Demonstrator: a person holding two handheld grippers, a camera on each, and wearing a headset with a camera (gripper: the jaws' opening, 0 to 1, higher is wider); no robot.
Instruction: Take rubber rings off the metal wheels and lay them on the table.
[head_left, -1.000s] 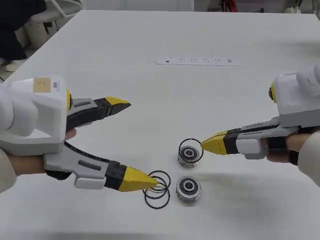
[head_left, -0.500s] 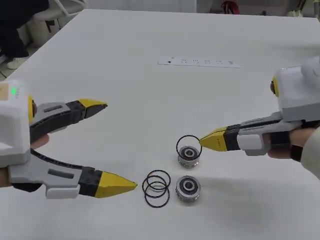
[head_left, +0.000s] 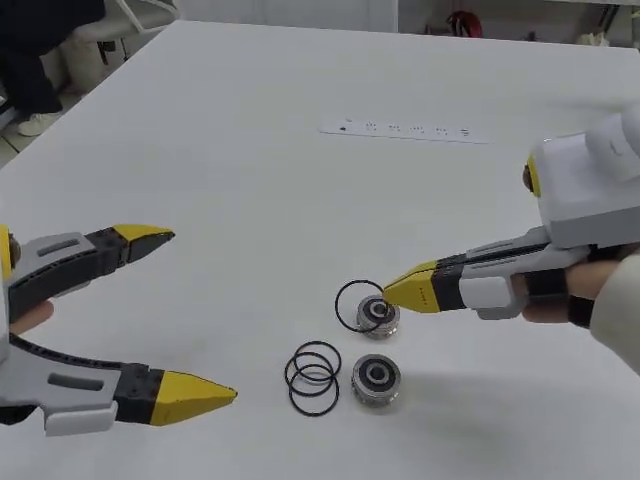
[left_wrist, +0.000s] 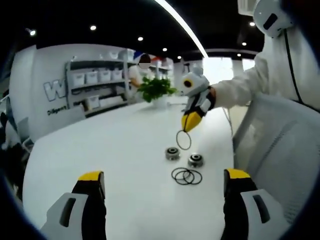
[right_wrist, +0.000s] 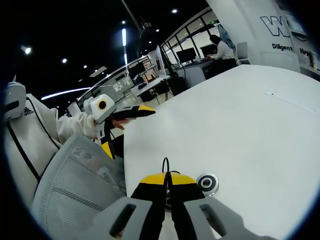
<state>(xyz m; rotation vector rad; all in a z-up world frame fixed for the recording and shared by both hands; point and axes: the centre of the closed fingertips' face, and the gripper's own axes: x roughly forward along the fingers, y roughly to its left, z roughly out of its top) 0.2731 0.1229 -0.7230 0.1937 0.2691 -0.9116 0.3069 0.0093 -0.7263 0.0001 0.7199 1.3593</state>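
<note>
Pinching gripper: my right gripper has its yellow-tipped jaws pressed together on a thin black rubber ring.
Held ring: it hangs from the jaw tips as an open loop. From my left gripper view it is off the table and clear of both wheels.
Left gripper: my left gripper has its jaws spread wide with nothing between them. It is low over the near left part of the white table, well apart from the wheels.
Far wheel: a small round silver metal wheel with a dark hub lies flat on the table just under the right gripper's tips. In the head view the held ring crosses in front of it.
Near wheel: a second silver metal wheel of the same kind lies flat just beside the first, nearer to me.
Loose rings: three black rubber rings lie flat on the table, overlapping one another, just beside the near wheel on its left.
Rings on the wheels themselves: too small for me to tell.
</note>
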